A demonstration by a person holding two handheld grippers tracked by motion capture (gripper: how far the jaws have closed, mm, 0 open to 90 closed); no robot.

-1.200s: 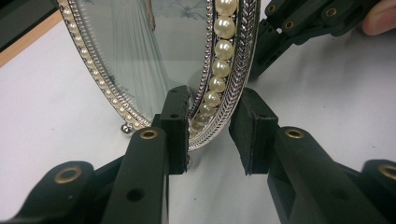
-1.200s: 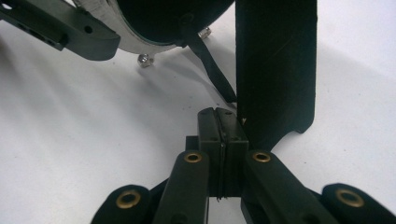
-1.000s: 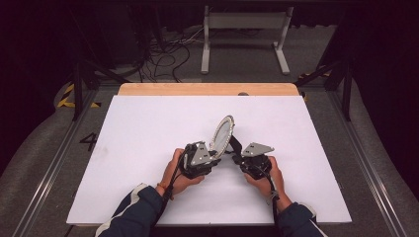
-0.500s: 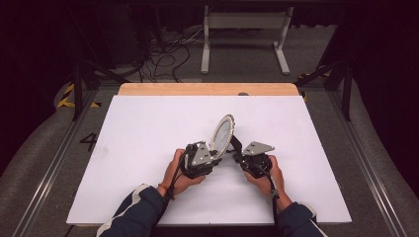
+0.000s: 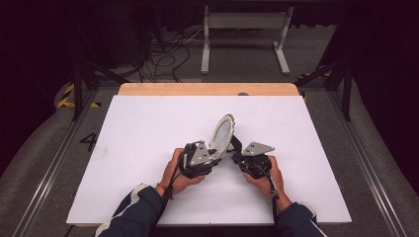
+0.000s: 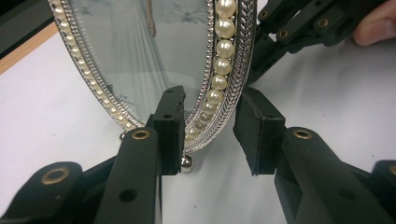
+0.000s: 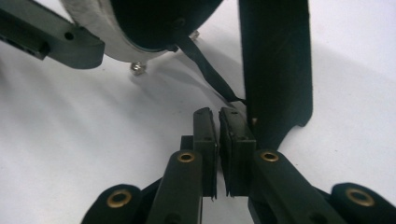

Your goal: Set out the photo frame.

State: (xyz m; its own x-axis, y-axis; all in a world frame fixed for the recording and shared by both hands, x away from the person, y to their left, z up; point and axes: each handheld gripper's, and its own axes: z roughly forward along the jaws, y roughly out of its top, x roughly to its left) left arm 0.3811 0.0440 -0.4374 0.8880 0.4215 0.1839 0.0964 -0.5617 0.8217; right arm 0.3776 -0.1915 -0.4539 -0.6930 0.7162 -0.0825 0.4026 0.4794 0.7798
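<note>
While the oval pearl-rimmed picture frame (image 5: 222,133) is being stood upright near the middle of the white worktop (image 5: 138,133), its lower edge is being straddled by the left gripper (image 6: 208,123), whose jaws have just been opening, with the right pad standing clear of the rim. Behind the frame, beside its black easel stand (image 7: 275,70), the right gripper (image 7: 218,135) is being kept nearly closed, a thin slit being left between its pads after a slight opening, and nothing is being held there
</note>
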